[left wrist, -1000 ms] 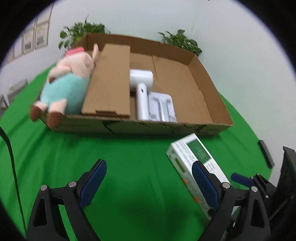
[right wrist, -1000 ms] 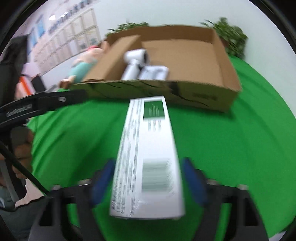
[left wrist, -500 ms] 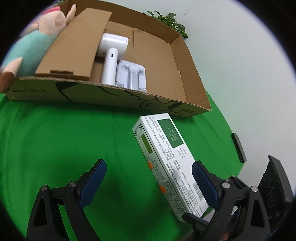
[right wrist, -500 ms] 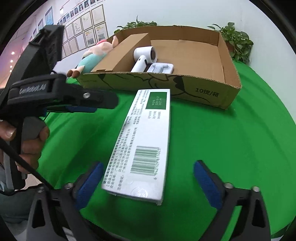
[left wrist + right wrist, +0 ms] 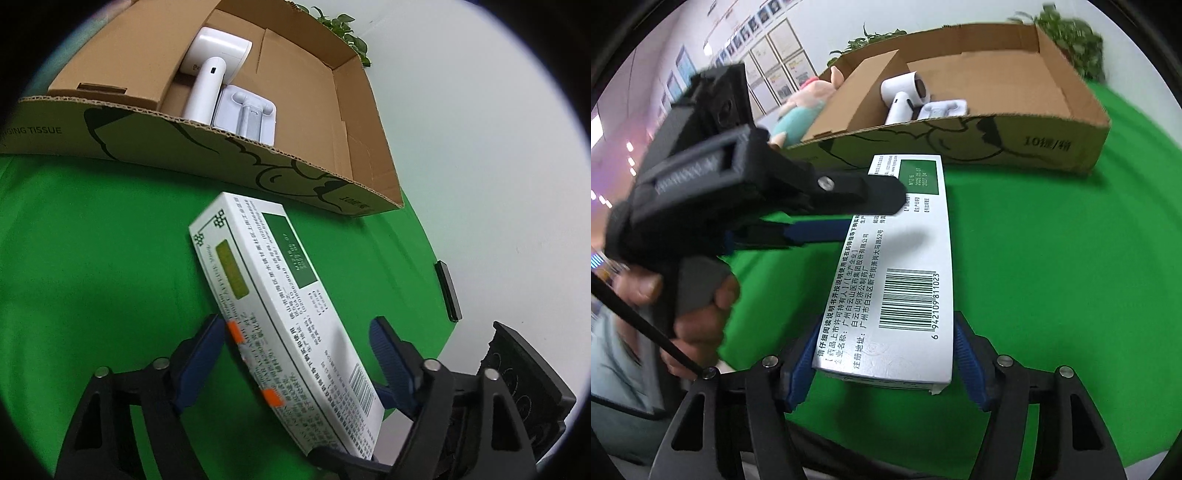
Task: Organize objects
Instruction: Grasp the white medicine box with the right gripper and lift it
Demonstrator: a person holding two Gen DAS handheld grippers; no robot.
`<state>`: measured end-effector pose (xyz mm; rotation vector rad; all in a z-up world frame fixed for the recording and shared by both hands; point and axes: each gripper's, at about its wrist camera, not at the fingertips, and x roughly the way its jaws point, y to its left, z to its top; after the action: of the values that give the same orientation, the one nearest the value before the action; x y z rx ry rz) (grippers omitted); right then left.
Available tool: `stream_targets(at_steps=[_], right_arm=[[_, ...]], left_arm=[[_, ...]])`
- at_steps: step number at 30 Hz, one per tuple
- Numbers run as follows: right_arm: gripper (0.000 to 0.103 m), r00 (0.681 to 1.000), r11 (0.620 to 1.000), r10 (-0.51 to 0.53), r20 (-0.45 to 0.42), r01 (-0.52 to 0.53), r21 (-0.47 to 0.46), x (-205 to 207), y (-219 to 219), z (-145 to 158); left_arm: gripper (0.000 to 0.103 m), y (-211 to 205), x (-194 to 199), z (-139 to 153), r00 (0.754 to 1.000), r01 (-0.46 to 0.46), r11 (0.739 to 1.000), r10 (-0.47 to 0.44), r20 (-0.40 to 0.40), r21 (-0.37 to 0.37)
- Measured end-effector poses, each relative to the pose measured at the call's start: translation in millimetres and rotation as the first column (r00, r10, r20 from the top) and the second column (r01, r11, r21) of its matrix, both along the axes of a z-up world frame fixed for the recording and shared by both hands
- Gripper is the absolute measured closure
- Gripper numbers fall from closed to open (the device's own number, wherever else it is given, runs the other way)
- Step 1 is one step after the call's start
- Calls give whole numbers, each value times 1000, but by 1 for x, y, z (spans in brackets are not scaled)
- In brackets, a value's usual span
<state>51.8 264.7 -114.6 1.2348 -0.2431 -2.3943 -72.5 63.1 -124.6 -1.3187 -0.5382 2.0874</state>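
Medicine box between closing jaws (both pairs)

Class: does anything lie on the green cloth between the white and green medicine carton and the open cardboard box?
Nothing visible does. Only bare green cloth separates the white and green medicine carton from the open brown cardboard box's low front wall.

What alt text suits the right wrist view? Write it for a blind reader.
A white medicine box lies on green cloth between the right tongs, whose jaws have just been closing; the left tongs, also closing, reach in from the left. Behind, a cardboard box holds a white hair dryer.
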Motion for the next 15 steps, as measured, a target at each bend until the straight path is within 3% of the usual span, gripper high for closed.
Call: stream_targets(at_steps=[2, 4, 6, 15], right_arm=[[39, 1000, 1000, 7, 1, -7, -9, 0, -2, 0], [40, 1000, 1000, 18, -5, -18, 2, 0, -4, 1], [40, 999, 999, 44, -14, -44, -20, 3, -7, 3], [41, 997, 998, 59, -48, -59, 21, 4, -18, 9]], left_arm=[[33, -2, 2, -1, 1000, -16, 1000, 16, -5, -10], [50, -4, 1, -3, 1000, -12, 1000, 12, 2, -4], [52, -8, 0, -3, 1000, -14, 1000, 13, 15, 28], [59, -7, 8, 17, 999, 9, 999, -8, -41, 31]])
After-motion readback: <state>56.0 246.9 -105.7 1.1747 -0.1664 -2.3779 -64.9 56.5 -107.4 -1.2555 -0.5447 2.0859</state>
